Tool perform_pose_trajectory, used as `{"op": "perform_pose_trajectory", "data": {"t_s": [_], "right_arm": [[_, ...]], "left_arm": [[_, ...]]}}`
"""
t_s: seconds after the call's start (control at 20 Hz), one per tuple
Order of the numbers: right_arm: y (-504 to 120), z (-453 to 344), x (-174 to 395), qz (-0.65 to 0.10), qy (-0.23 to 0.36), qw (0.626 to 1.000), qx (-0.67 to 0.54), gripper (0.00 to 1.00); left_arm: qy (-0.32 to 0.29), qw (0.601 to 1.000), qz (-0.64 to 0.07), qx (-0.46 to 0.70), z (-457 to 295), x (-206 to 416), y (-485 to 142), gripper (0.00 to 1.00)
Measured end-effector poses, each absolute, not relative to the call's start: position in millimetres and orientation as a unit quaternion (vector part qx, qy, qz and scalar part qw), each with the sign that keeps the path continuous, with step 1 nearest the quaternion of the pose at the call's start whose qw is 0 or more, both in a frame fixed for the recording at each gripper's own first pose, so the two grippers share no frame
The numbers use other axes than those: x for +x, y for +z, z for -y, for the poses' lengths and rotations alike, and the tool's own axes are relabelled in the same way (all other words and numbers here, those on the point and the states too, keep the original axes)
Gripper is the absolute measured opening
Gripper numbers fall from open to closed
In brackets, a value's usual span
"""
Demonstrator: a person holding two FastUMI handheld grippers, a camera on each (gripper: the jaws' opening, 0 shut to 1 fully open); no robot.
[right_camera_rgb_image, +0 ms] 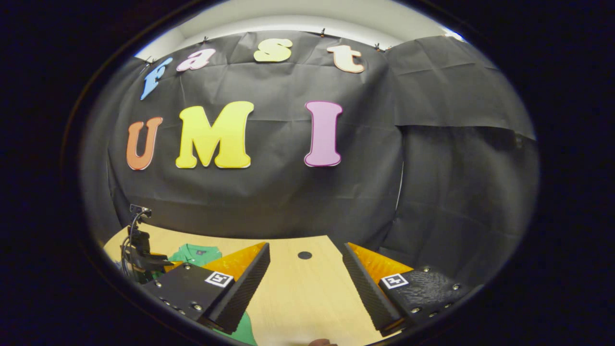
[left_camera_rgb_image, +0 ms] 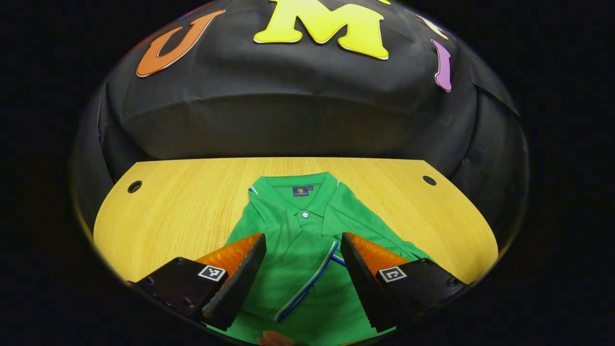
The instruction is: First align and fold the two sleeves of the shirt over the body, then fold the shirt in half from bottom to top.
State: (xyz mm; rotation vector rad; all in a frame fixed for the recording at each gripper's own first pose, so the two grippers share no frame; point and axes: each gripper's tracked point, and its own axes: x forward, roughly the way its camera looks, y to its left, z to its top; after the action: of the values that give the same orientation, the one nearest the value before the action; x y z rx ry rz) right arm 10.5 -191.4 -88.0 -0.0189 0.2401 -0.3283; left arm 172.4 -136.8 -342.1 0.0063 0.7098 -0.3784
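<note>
Two grippers hang above a wooden table, each with its fingers spread wide and nothing between them. The left gripper sits over the middle of the green polo shirt, which lies flat at the centre of the table with its collar at the far end and its hem toward the near edge. A sleeve with a white and blue trim already lies folded diagonally across the chest, so the sleeve stage looks at least partly done; the right shoulder cloth still runs out toward the right, and whether that sleeve is folded I cannot tell. The right gripper points over bare table to the right of the shirt, well apart from it, likely parked there so it does not crowd the cloth; in its view the left gripper and a cabled device stand at the left. Open wood shows on the left, right and far sides of the shirt, giving room to sweep a fold toward the collar. The black cloth wall closes the far side just beyond the table edge.
</note>
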Motion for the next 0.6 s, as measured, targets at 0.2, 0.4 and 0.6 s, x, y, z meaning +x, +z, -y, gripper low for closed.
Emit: {"op": "perform_pose_trajectory", "data": {"t_s": [0.2, 0.4, 0.6], "right_arm": [[-97.9, 173.2, 27.2, -0.126, -0.134, 0.983, -0.003, 0.97], [-97.5, 149.1, 32.9, -0.116, -0.104, 0.988, -0.009, 0.96], [-102.7, 121.6, 31.7, -0.112, -0.074, 0.991, -0.009, 0.96]], "left_arm": [[-0.165, 0.935, -0.312, 0.014, 109.8, 168.9, -305.9, 1.0], [-0.158, 0.956, -0.243, 0.036, 77.1, 155.4, -243.8, 1.0], [-0.153, 0.968, -0.195, 0.031, 49.4, 117.8, -192.0, 0.99]]}}
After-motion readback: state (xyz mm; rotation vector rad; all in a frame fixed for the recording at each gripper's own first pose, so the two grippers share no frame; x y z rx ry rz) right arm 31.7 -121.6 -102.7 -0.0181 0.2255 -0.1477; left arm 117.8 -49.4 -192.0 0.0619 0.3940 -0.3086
